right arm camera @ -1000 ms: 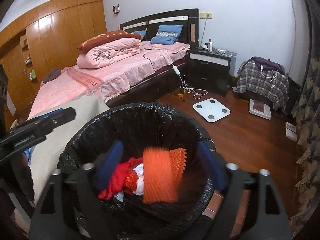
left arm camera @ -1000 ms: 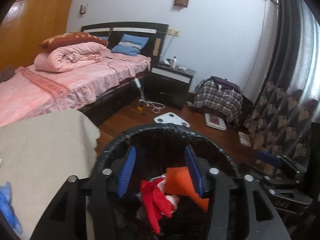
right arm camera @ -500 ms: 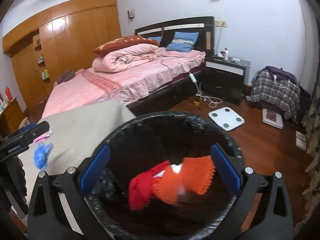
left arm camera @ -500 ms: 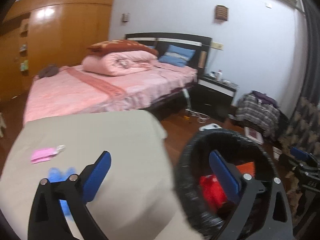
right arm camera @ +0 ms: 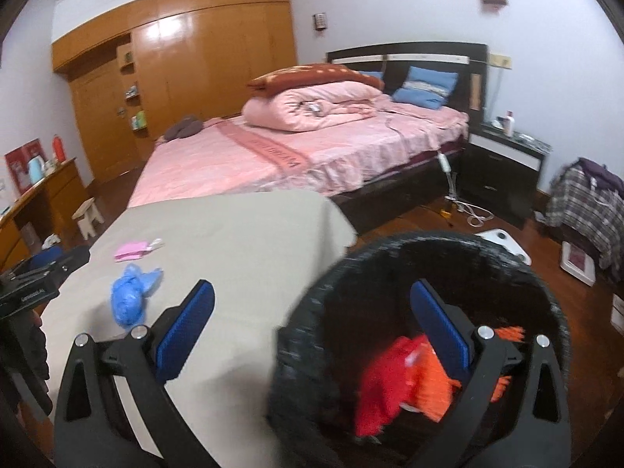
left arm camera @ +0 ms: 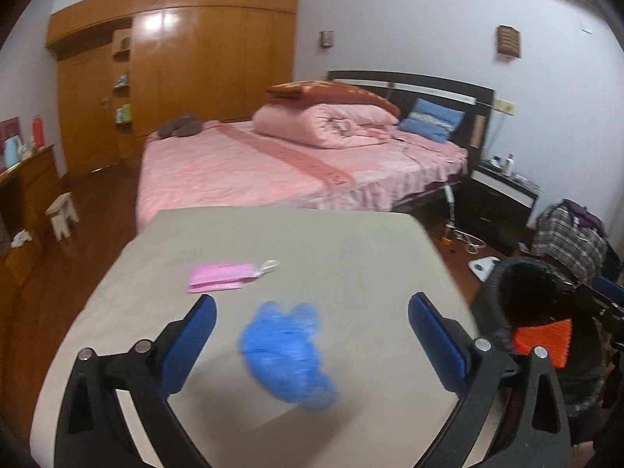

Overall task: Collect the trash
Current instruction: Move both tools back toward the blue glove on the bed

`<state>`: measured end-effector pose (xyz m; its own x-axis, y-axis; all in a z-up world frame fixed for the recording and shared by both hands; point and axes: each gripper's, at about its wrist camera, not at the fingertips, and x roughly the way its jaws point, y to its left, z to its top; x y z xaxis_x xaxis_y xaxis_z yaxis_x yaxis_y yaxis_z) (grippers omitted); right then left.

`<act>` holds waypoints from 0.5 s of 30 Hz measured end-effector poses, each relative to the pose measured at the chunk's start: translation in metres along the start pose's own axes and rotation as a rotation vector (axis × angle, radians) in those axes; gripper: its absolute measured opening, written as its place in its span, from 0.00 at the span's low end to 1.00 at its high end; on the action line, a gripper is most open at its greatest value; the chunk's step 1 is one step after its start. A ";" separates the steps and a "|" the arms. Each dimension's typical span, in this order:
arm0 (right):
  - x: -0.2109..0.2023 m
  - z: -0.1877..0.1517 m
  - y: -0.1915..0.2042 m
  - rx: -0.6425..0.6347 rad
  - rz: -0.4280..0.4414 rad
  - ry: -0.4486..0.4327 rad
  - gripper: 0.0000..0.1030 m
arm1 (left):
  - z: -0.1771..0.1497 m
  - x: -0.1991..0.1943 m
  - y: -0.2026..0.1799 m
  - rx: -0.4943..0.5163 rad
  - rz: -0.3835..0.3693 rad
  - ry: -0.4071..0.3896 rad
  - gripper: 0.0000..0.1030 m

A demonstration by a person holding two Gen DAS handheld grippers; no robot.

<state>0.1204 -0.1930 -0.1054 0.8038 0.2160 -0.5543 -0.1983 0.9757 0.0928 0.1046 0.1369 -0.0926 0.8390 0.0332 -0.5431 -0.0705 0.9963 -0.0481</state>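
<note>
Crumpled blue plastic wad [left arm camera: 286, 355], frame centre, on beige cloth counter [left arm camera: 351, 257]; left gripper [left arm camera: 312, 335] and right gripper [right arm camera: 312, 319] spread wide, empty.

Bench [left arm camera: 351, 241] top is mostly bare cloth, so plenty of room to come in from the near edge. Only things lying on it are a crumpled blue bag [left arm camera: 286, 355] and, just behind it, a pink packet [left arm camera: 220, 277]. The black trash bin [right arm camera: 425, 249] sits tight against the bench's right edge, and the bed [left arm camera: 273, 167] blocks the far side
</note>
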 end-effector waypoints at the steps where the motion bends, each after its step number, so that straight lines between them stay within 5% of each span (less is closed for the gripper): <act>1: 0.004 0.001 0.007 -0.005 0.010 0.002 0.95 | -0.001 0.000 0.008 -0.004 0.015 -0.001 0.94; 15: 0.063 0.007 0.108 -0.067 0.146 0.034 0.95 | -0.023 0.011 0.090 -0.055 0.145 0.026 0.94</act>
<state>0.1529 -0.0738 -0.1247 0.7444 0.3529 -0.5668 -0.3497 0.9292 0.1193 0.0948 0.2253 -0.1221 0.8036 0.1732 -0.5694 -0.2198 0.9755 -0.0134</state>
